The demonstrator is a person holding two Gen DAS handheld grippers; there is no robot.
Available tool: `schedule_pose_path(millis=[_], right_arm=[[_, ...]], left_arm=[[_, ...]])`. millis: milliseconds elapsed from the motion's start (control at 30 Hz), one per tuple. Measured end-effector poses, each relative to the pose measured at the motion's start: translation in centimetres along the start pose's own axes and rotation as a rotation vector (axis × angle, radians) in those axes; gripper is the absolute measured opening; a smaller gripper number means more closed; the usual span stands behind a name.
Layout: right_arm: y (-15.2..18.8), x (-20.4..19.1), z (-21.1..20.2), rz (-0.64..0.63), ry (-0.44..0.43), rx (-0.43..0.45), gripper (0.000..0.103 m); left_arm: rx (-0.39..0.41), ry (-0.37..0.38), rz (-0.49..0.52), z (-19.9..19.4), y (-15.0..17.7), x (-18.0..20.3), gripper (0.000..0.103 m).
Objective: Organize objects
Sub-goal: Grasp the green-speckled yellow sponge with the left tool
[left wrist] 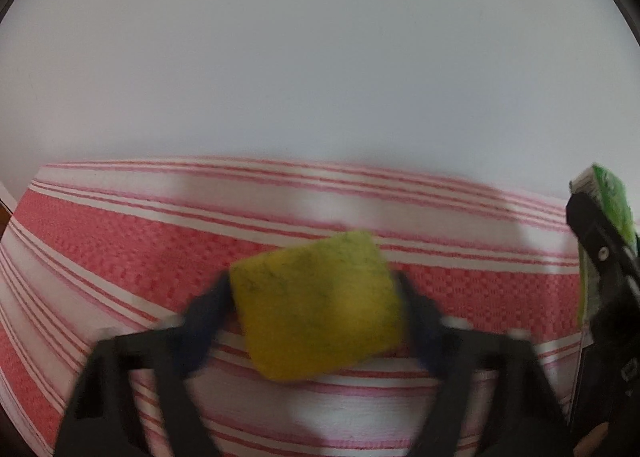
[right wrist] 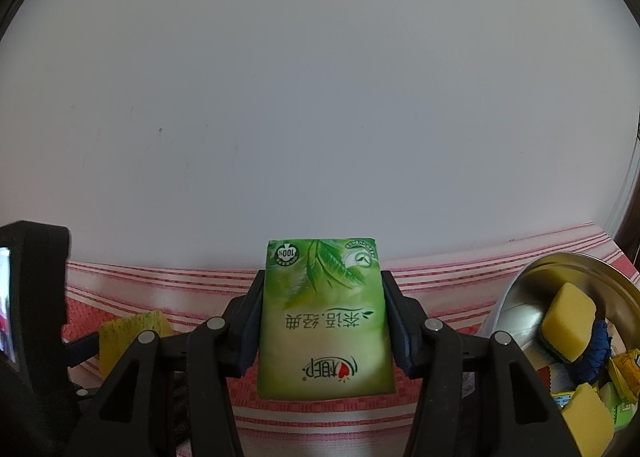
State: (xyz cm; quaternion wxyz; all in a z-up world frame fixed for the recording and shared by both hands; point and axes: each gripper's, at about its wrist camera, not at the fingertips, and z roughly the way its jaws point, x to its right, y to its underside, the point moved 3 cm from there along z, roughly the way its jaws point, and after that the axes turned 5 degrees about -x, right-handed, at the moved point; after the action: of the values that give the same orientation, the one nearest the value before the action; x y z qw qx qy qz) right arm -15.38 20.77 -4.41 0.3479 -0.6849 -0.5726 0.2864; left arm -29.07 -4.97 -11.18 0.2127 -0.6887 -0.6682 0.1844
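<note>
Between the fingers of the left claw (left wrist: pixel 316 305) a yellow sponge (left wrist: pixel 318 303) is seen, tilted a bit and pretty blurry, with the dark pads right at its two sides. Whether they're actually pressing on it can't be told from the smear, so that grip is left as unclear. Under it a red-and-white striped cloth (left wrist: pixel 120 233) is spread over the surface, and a plain white wall (left wrist: pixel 320 57) fills everything behind.

Over on the right side, a green tissue pack (right wrist: pixel 326 317) is clamped by the right claw (right wrist: pixel 324 321), pads pushed against both long edges, print upside down in the wrist view. It's held just above the same striped cloth. Off to the right of it a shiny metal bowl (right wrist: pixel 520 297) is sitting, with another yellow sponge block (right wrist: pixel 568 317) and something blue (right wrist: pixel 598 353) inside. A few small wrappers (right wrist: pixel 624 373) are piled just beside it.
</note>
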Motion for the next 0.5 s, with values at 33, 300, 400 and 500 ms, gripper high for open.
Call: schedule_pose_path(millis=[33, 300, 400, 500], right_arm=[[0.0, 0.1, -0.1, 0.001, -0.001, 0.001, 0.056], [0.3, 0.2, -2.5, -0.036, 0.043, 0.086, 0.055], [0.5, 0.3, -4.0, -0.044, 0.07, 0.142, 0.055], [1.0, 0.9, -5.3, -0.032, 0.09, 0.174, 0.055]], left_arm=[[0.0, 0.006, 0.003, 0.0, 0.0, -0.2, 0.068], [0.109, 0.067, -0.121, -2.1, -0.1, -3.9, 0.065], [0.199, 0.062, -0.124, -3.9, 0.2, -4.6, 0.065], [0.28, 0.029, -0.115, -5.5, 0.7, -4.9, 0.065]])
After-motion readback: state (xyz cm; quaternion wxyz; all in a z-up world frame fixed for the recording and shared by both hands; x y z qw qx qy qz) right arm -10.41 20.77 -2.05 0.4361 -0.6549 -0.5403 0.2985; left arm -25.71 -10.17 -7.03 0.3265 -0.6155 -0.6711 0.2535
